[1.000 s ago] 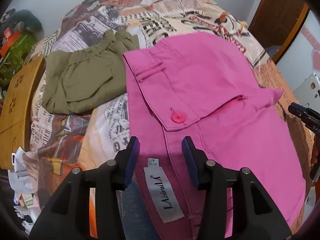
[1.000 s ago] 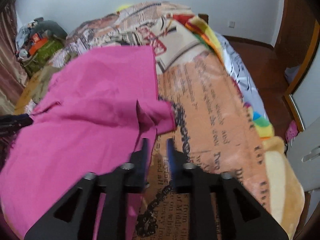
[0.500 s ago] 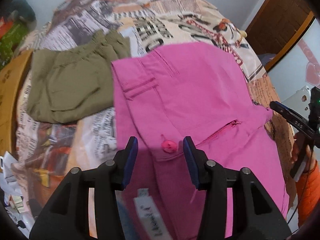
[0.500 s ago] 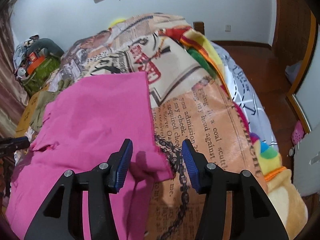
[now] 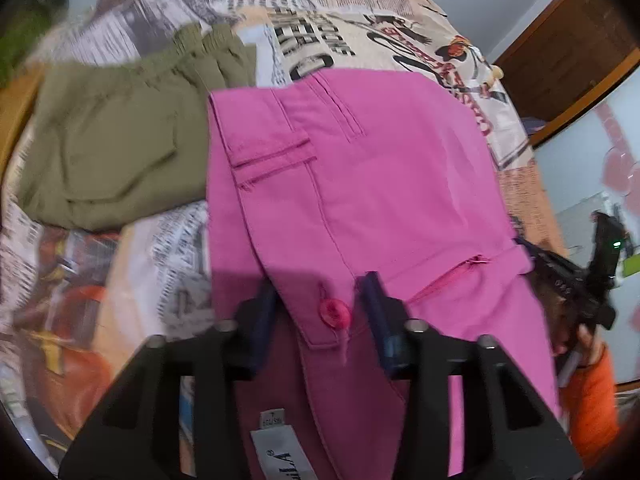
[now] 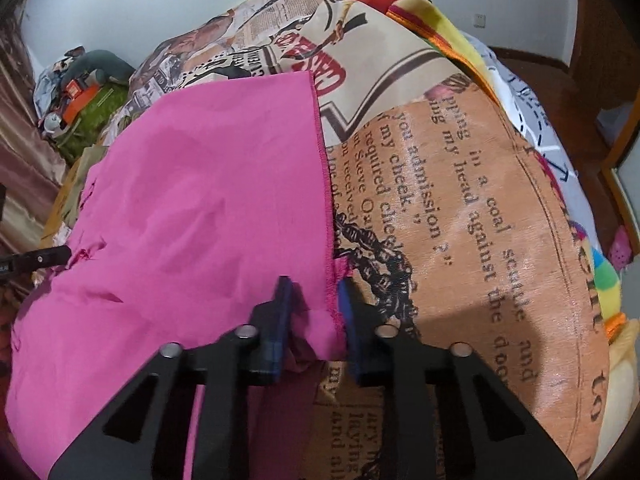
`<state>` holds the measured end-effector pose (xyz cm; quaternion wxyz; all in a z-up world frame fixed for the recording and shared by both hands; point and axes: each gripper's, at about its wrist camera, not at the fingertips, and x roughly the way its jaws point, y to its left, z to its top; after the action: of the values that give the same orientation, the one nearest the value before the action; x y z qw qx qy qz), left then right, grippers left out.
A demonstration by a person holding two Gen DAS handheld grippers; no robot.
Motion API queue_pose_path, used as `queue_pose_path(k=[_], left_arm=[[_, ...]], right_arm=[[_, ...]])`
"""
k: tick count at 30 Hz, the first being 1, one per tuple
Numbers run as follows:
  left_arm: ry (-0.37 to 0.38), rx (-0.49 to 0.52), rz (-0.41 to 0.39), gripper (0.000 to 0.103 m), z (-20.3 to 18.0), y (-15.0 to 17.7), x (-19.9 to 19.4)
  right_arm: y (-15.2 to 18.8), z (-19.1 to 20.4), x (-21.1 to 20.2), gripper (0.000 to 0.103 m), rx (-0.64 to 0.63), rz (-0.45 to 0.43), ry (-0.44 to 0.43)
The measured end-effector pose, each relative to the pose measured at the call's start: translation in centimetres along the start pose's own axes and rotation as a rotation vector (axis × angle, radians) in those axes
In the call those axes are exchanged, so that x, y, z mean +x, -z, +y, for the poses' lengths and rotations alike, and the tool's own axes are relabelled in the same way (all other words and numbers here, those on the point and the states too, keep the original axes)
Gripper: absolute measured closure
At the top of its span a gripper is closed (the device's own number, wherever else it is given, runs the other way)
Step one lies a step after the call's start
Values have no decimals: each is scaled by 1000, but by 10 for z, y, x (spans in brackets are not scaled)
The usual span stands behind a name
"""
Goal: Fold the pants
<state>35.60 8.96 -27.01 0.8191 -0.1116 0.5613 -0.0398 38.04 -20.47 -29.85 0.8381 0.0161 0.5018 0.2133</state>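
Left wrist: open left tool [image 5: 316, 308] astride pink pants [image 5: 360, 184] waistband.

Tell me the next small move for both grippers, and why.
Probably close both. The left gripper stands open around the pink pants' buttoned waistband, the right gripper open around their hem edge; neither pinches cloth yet, so no fold can be lifted.

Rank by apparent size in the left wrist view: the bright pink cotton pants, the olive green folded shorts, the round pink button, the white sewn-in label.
1. Pink pants
2. Olive shorts
3. White label, partly cut off and nearest the camera, so unsure
4. Pink button
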Motion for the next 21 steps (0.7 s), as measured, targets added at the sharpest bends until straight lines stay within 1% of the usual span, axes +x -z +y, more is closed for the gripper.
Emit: queue_pose_path(k=[1,2,4,6,9,11,13,14,16,17,18,19,20,21], left_arm=[[-39,17,-9,85,-1,0,-1],[-75,40,-15,89,-4,0,-1],[-103,70,-16,89,-7,2,1],[-131,97,-19,89,-9,2,3],[-171,137,-20,89,-13,4,5],[-178,144,-14,88,-12,4,6],[-180,151,-11,88,-11,4,4],[-182,156,-11,88,-11,4,4],[-181,161,-13,88,-10,5,4],[-180,160,-14,86,-11,5,5],[-178,154,-15,85,-9,5,4],[-172,147,-13,84,-8,5,4],[-168,139,-11,84,-7,4,4],[-165,134,-12,84,-7,4,4]], right_arm=[[0,-2,0,94,-1,-1,-6],[1,-2,-1,94,-6,1,-9],[1,-2,1,95,-22,2,-2],[3,3,2,96,-71,3,31],[1,9,4,96,-110,3,68],[0,9,3,96,-129,6,86],[-2,9,-1,96,-120,24,79],[-4,7,-10,95,-115,11,72],[-5,2,-31,95,-90,-42,61],[-5,1,-39,92,-79,-54,43],[-6,-1,-51,83,-66,-65,10],[-7,-2,-58,77,-62,-76,-11],[-7,-2,-69,67,-64,-102,-33],[-7,1,-73,59,-71,-116,-41]])
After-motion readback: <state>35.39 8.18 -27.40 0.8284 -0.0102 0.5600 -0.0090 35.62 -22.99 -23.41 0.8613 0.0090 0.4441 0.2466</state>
